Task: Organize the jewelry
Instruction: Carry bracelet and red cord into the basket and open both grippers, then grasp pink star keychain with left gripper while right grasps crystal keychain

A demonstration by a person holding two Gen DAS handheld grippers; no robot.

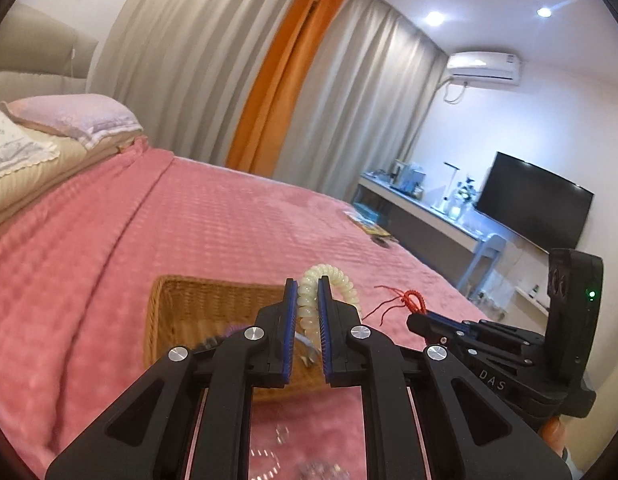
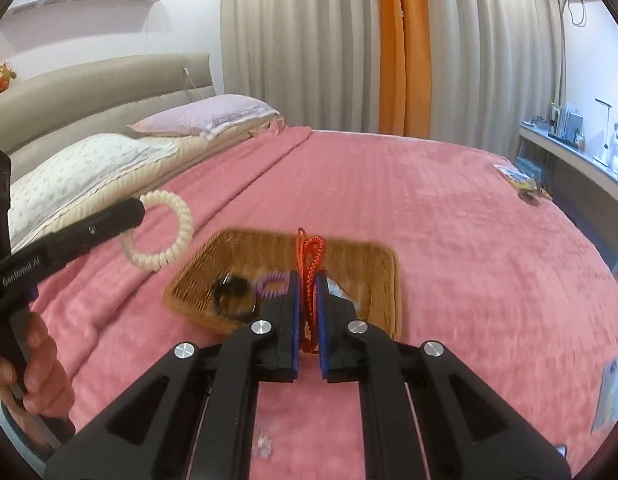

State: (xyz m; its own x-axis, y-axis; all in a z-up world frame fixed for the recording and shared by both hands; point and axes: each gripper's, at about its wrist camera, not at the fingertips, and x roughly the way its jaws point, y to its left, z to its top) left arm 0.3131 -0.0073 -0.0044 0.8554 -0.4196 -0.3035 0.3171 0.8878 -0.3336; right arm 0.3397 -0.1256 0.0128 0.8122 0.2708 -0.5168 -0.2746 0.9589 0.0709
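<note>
Left wrist: clamped cream coil bracelet (image 1: 309,304)

Pink-blanketed bed (image 2: 429,216), padded headboard (image 2: 101,80), grey and orange curtains (image 1: 237,60), wall TV (image 1: 535,204), desk (image 1: 421,204).

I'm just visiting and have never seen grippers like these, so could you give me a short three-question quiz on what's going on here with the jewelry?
1. True or false: the left gripper is shut on the cream spiral bracelet.
2. Multiple choice: the right gripper holds what? A) a silver chain B) the red cord C) a blue ribbon
3. Fill in: the purple spiral band and the dark ring lie inside the wicker ____ on the pink blanket.

Key
1. True
2. B
3. basket
</note>
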